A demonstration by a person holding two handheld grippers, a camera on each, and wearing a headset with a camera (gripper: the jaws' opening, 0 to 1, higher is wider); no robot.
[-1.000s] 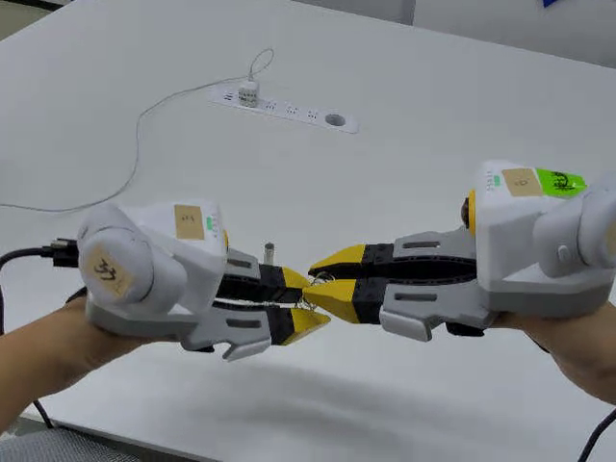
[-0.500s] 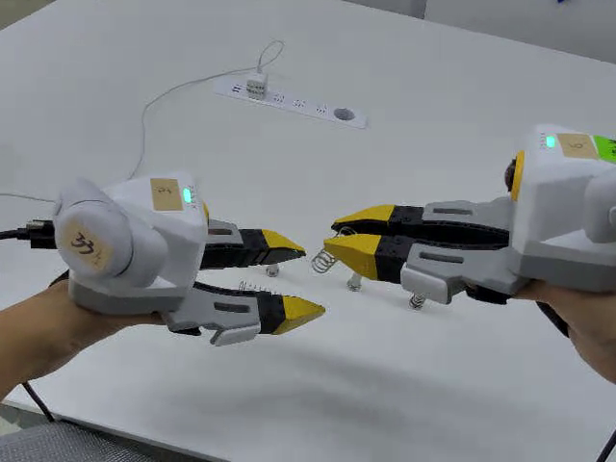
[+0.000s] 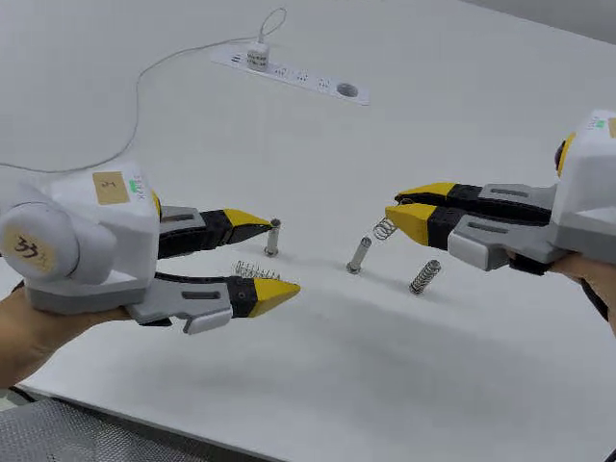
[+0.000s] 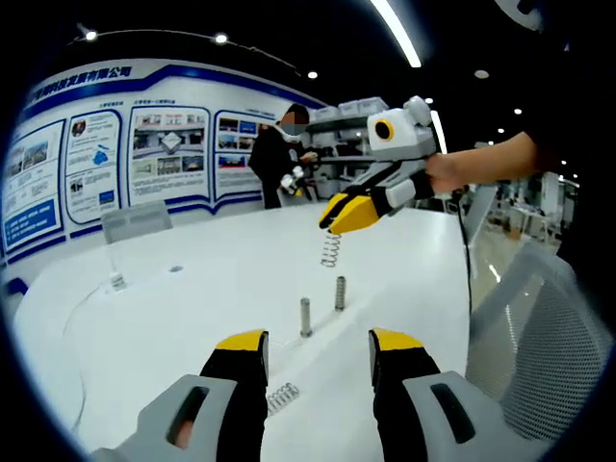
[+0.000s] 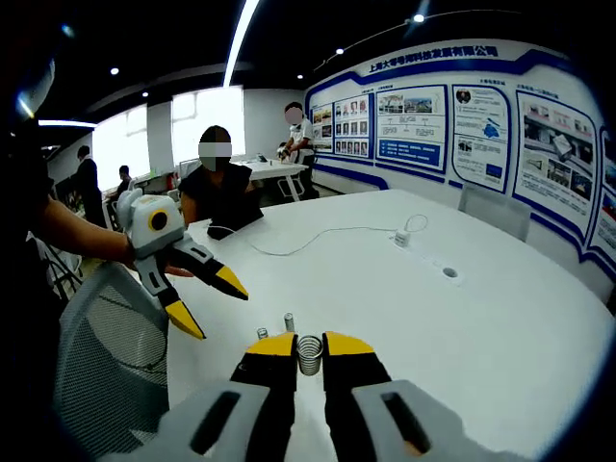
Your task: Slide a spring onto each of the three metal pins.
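Three metal pins stand on the white table. The left pin point(image 3: 273, 237) and the middle pin point(image 3: 358, 255) are bare; the right pin point(image 3: 424, 276) wears a spring. My right gripper point(image 3: 394, 203) is shut on a small spring point(image 3: 385, 229), point(image 5: 308, 354), which hangs just above and right of the middle pin. My left gripper point(image 3: 274, 255) is open with nothing in it, its tips either side of the left pin. A loose spring point(image 3: 252, 270), point(image 4: 282, 395) lies on the table by its lower jaw. In the left gripper view two pins point(image 4: 305, 316) stand ahead, under the right gripper point(image 4: 339, 219).
A white power strip point(image 3: 289, 72) with a plugged cable point(image 3: 144, 82) lies at the far side of the table point(image 3: 385, 385). Mesh chair backs point(image 5: 106, 356) stand at the table edge. People stand in the room beyond point(image 4: 274, 164).
The grippers were tip to tip on a spring; they have drawn apart. My left gripper has opened and the right has carried the spring off to the right.
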